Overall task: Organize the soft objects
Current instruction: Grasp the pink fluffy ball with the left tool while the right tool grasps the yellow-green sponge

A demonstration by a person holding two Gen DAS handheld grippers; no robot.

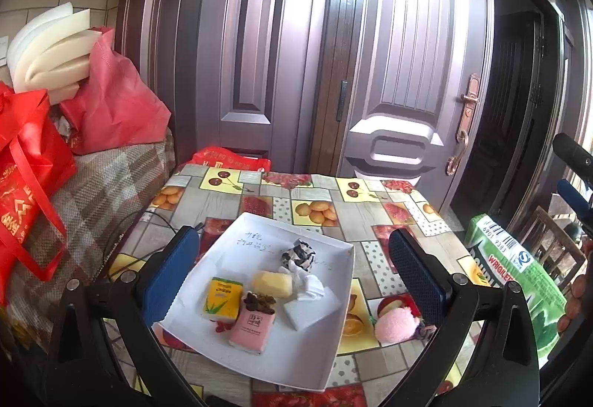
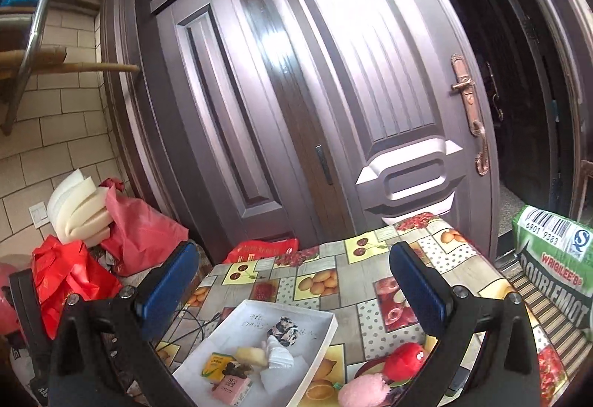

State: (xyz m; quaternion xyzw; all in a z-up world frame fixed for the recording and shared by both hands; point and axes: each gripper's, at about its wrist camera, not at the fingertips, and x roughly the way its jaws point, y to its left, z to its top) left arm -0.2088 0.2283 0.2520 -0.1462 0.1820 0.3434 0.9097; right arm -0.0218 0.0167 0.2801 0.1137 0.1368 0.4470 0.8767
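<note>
A white tray [image 1: 326,295] sits on the fruit-patterned table [image 1: 348,221]. In it lie a yellow tissue pack [image 1: 222,299], a pink tissue pack [image 1: 252,331], a yellow sponge [image 1: 271,283], a white block [image 1: 311,307], a crumpled white tissue [image 1: 309,283] and a black-and-white scrunchie [image 1: 298,255]. A pink plush [image 1: 396,325] lies right of the tray, and a red plush [image 2: 406,358] lies beside it [image 2: 361,390]. My left gripper [image 1: 292,277] is open above the tray. My right gripper [image 2: 292,295] is open, held higher over the table; the tray [image 2: 318,344] shows below.
A large green Doublemint-print pillow [image 2: 552,277] stands at the table's right edge, also in the left view [image 1: 519,277]. Red bags [image 1: 111,103] and white foam pieces [image 1: 52,51] pile on a couch to the left. A closed door [image 1: 400,73] stands behind. Black cables [image 1: 137,225] run off the left side.
</note>
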